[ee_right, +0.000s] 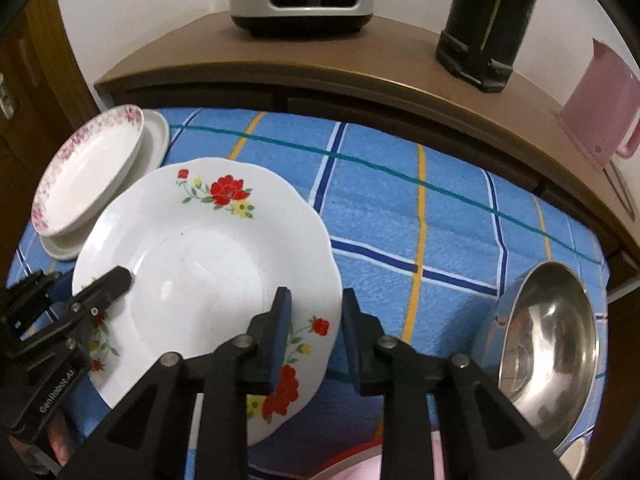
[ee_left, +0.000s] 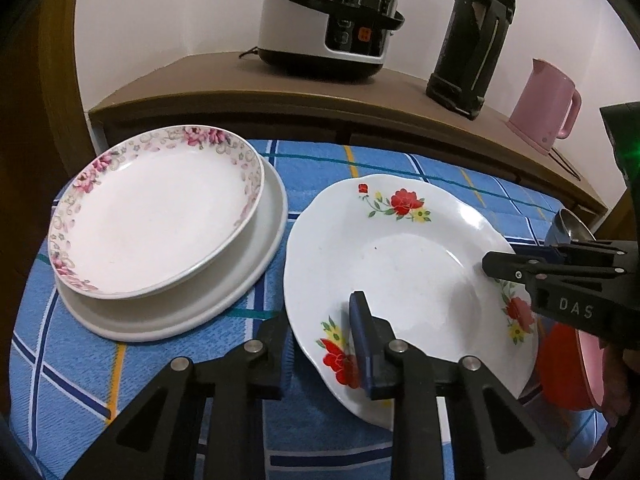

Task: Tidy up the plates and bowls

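nearest the lens, the left gripper (ee_left: 324, 320) sits at the near rim of the red-flowered plate (ee_left: 404, 256), one dark pad on the inner face and the other outside beneath the edge, jaws drawn close on the rim. across the same plate the right gripper (ee_right: 314, 316) straddles the opposite rim, one pad on the white surface, one outside over the cloth, nipped onto the edge too. so that is two grippers on one plate, which rides tilted above the blue checked cloth (ee_left: 360, 160).

count the crockery: three plates in all. the flowered one in the middle, and off to its left a stack of two, a pink-rimmed plate (ee_left: 156, 216) resting on a plain white plate (ee_left: 224, 300). the stack lies just beside the held plate, not touching it.

bowls next: one steel bowl (ee_right: 548, 340) on the cloth to the right, well apart from the stack, and one red bowl (ee_left: 564, 368) peeking out under the plate's right edge.

behind, on the wooden counter (ee_left: 248, 76), three appliances in a row: one rice cooker (ee_left: 328, 20), one black flask (ee_left: 472, 36), one pink kettle (ee_left: 544, 108).
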Demonstrator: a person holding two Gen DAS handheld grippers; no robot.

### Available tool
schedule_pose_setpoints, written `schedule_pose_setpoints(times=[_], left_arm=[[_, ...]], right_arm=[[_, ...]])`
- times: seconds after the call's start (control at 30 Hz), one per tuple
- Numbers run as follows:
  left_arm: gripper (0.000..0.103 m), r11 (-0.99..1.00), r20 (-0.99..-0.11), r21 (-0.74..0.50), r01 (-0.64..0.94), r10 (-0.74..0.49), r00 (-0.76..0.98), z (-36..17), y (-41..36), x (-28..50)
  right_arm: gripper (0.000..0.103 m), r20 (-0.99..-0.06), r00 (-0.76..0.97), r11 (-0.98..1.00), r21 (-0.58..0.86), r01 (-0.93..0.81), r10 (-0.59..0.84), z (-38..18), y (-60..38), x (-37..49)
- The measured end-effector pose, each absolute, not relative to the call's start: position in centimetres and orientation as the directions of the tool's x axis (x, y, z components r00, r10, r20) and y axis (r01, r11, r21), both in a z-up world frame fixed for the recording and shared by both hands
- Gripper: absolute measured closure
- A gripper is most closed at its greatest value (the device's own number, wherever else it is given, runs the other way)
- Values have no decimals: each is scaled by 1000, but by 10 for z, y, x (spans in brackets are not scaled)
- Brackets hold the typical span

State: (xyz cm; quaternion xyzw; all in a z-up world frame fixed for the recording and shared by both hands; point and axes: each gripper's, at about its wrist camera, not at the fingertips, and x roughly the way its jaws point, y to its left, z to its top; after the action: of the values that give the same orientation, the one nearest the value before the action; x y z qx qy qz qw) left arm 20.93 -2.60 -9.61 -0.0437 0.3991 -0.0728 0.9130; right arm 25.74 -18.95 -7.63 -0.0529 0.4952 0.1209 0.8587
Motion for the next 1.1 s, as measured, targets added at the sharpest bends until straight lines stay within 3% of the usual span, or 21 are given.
schedule_pose_setpoints(times=[0.77,1.1], left_arm=[[76,974,-611,-226,28,-165,774,-79,2,194],[75,974,-582,-223,-43,-98,807,-70,25,188]], right_arm=[[84,-742,621,955,89,-282,253,-44,-185,229],[84,-701,647,939,98,-330,301,-44,-162,220]])
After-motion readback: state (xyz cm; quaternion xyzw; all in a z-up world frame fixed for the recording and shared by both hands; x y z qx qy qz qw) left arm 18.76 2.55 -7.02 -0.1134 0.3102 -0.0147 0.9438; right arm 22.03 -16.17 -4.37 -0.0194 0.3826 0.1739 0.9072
